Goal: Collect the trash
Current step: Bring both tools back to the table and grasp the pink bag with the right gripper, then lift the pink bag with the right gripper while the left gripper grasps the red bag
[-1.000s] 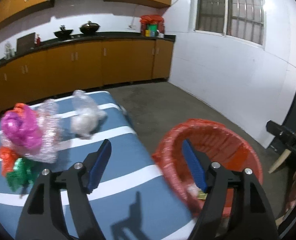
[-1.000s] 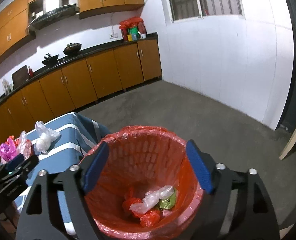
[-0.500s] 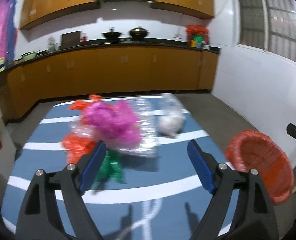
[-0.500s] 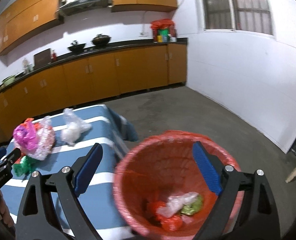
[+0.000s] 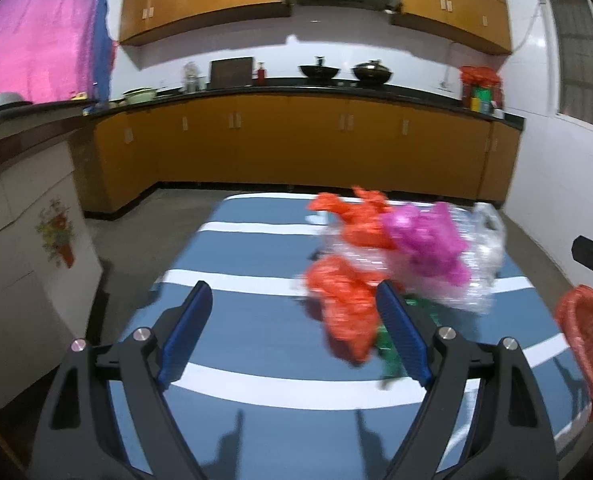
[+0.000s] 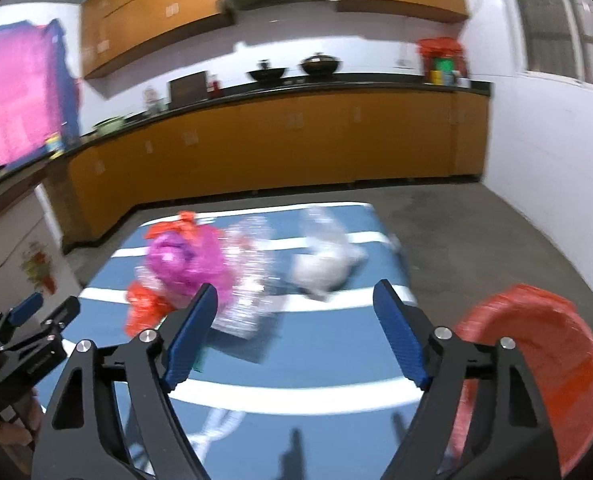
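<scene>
Both grippers, left gripper (image 5: 294, 332) and right gripper (image 6: 296, 332), have swung from the red bin (image 6: 536, 360) toward the trash pile (image 5: 400, 256); all fingers spread, empty, probably next pickup.

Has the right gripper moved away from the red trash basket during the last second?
Yes. The right gripper has swung left: the red trash basket now sits at its right, and the striped table lies ahead.

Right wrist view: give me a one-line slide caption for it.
Open right tongs face a striped table piled with pink, orange and clear plastic trash, beside a red-lined bin.
</scene>
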The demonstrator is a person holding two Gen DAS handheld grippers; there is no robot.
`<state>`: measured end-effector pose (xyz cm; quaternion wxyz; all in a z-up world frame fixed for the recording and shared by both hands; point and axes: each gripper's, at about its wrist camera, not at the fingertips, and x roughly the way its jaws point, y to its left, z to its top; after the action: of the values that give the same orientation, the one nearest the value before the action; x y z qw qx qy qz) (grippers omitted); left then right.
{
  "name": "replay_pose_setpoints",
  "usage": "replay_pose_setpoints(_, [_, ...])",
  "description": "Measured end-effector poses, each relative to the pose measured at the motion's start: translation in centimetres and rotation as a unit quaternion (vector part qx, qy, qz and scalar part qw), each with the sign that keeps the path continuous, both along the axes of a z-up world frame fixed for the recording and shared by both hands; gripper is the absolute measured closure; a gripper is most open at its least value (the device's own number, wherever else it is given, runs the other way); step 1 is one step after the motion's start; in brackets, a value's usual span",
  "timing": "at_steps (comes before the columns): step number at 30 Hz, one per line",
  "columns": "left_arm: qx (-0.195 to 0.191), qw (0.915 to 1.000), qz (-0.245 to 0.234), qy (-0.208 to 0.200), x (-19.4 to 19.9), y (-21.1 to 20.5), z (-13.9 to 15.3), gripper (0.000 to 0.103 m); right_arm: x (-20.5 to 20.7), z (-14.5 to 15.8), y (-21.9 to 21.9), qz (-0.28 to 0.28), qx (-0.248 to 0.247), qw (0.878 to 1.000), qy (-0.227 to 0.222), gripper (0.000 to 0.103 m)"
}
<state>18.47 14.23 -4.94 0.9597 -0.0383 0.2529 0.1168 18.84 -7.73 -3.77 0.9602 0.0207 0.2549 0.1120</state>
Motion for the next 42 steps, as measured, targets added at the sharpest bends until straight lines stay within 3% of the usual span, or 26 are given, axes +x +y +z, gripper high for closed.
replay_pose_setpoints(10, [-0.007,0.9993,0.037,0.006,0.5,4.8,-0.9,0.021,4.2,-1.3,7.8,0.065,-0.004,0.998,0.017,0.036])
replay_pose_setpoints(18, [-0.011,0.9991,0.04,0.011,1.3,5.6,-1.4,0.021,6.0,-2.8,10.2,0.071,-0.021,0.997,0.026,0.038])
replay_pose_setpoints(24, [-0.014,0.9991,0.038,0.014,1.6,5.6,-1.7,0.021,7.0,-4.2,10.4,0.064,-0.045,0.996,0.042,0.044])
replay_pose_setpoints(29, [-0.018,0.9991,0.034,0.019,2.0,5.5,-2.0,0.021,6.8,-4.3,10.0,0.066,-0.053,0.995,0.044,0.069])
replay_pose_setpoints(42, [-0.022,0.9995,0.013,0.017,2.6,3.9,-1.8,0.021,4.6,-1.8,6.6,0.067,-0.015,0.997,0.018,0.073])
